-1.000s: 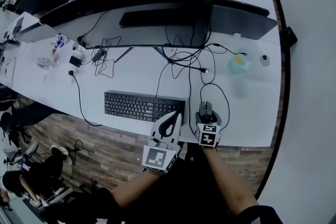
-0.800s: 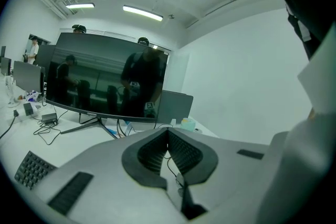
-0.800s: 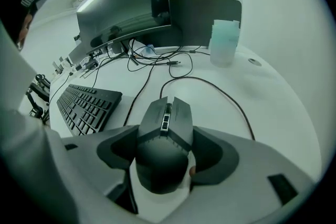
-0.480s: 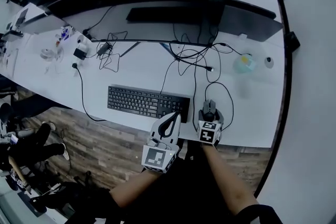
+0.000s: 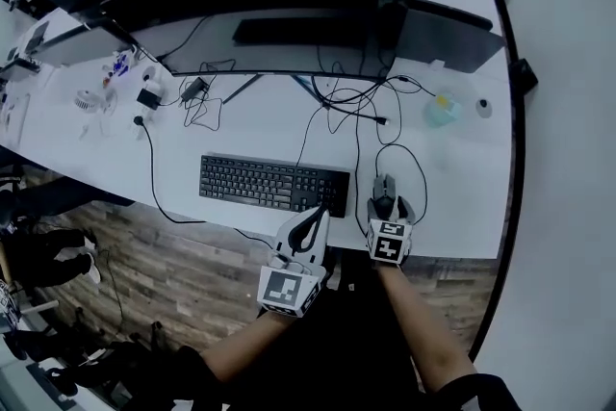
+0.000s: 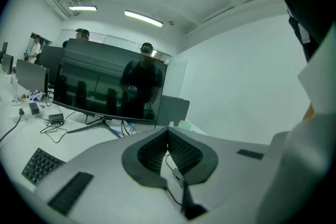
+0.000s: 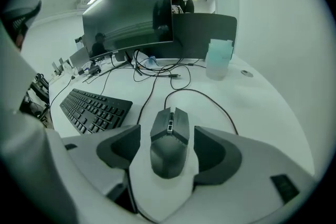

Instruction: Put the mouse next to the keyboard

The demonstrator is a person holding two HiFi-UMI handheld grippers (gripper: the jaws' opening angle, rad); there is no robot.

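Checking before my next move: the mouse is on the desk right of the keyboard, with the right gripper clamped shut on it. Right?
No: the right gripper is open, its jaws apart with desk showing either side of the mouse, as the right gripper view shows. The mouse does lie right of the keyboard.

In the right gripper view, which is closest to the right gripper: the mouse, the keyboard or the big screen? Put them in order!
1. Mouse, between the jaws of the right gripper.
2. Keyboard, on the left.
3. Screen, at the back.

Left gripper, right gripper: pale grey shells, dark jaws, black-white marker cubes.
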